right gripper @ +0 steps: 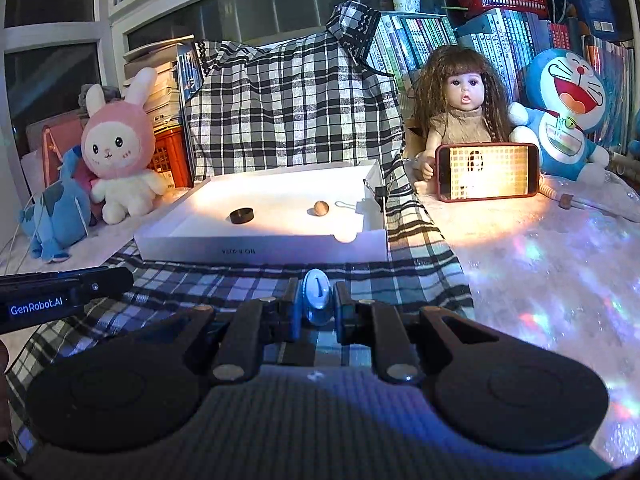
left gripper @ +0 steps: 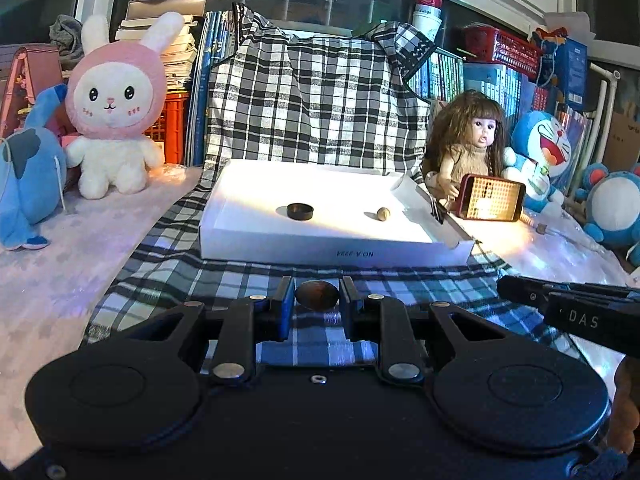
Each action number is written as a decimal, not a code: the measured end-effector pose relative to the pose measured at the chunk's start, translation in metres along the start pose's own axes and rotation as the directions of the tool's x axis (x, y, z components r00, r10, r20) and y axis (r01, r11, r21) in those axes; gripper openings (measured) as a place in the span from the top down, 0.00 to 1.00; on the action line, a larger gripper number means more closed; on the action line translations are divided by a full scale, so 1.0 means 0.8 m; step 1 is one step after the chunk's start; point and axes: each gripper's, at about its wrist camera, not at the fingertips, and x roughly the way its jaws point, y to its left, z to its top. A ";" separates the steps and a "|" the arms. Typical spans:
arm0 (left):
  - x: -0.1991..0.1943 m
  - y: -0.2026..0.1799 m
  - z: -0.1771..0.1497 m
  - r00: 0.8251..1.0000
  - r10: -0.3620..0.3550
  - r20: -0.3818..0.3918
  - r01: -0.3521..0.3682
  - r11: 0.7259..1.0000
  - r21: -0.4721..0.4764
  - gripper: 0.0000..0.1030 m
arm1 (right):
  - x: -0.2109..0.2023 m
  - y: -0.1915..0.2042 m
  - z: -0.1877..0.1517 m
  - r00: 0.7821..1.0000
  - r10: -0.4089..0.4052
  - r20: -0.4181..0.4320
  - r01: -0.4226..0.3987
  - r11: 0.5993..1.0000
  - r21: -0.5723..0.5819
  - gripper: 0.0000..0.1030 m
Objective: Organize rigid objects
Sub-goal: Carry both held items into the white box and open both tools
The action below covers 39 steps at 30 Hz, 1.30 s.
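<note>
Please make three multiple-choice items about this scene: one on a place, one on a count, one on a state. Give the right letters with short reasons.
1. Where does the black cap lie?
A. in the white box
B. on the doll's lap
C. under the rabbit

2. How many small things lie in the box?
A. none
B. two
C. five

3. What do the left tongs do?
A. stand open and empty
B. grip a brown nut
C. grip the phone

Key: 1 A, the cap lies on the floor of the box. 2 B, the cap and a nut. 3 B, the left tongs clamp a brown nut.
</note>
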 end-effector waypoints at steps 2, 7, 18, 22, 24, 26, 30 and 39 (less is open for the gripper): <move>0.009 0.000 0.008 1.000 -0.001 -0.004 0.001 1.000 -0.005 0.78 | 0.005 -0.001 0.005 1.000 0.001 -0.002 -0.001 1.000 0.005 0.80; 0.033 0.006 0.035 1.000 0.004 -0.018 -0.005 1.000 -0.030 0.78 | 0.021 -0.004 0.025 1.000 0.000 -0.006 0.000 1.000 0.017 0.80; 0.126 0.028 0.130 0.994 -0.010 -0.112 0.004 0.999 -0.054 0.78 | 0.099 -0.022 0.110 0.995 0.033 -0.091 -0.026 0.996 0.080 0.80; 0.178 0.036 0.147 0.987 0.008 -0.163 -0.019 0.997 -0.069 0.78 | 0.147 -0.036 0.134 0.986 0.044 -0.158 -0.022 0.989 0.143 0.80; 0.200 0.039 0.150 0.983 0.019 -0.181 -0.034 0.996 -0.077 0.78 | 0.172 -0.042 0.140 0.981 0.034 -0.193 -0.001 0.985 0.171 0.80; 0.220 0.044 0.149 0.979 0.033 -0.203 -0.053 0.994 -0.092 0.78 | 0.192 -0.045 0.143 0.975 0.037 -0.220 0.007 0.981 0.196 0.80; 0.252 0.054 0.145 0.968 0.055 -0.244 -0.084 0.990 -0.112 0.78 | 0.220 -0.047 0.144 0.968 0.017 -0.249 0.034 0.980 0.198 0.80; 0.283 0.070 0.137 0.959 0.068 -0.275 -0.107 0.986 -0.131 0.78 | 0.257 -0.047 0.142 0.961 -0.022 -0.277 0.072 0.983 0.171 0.80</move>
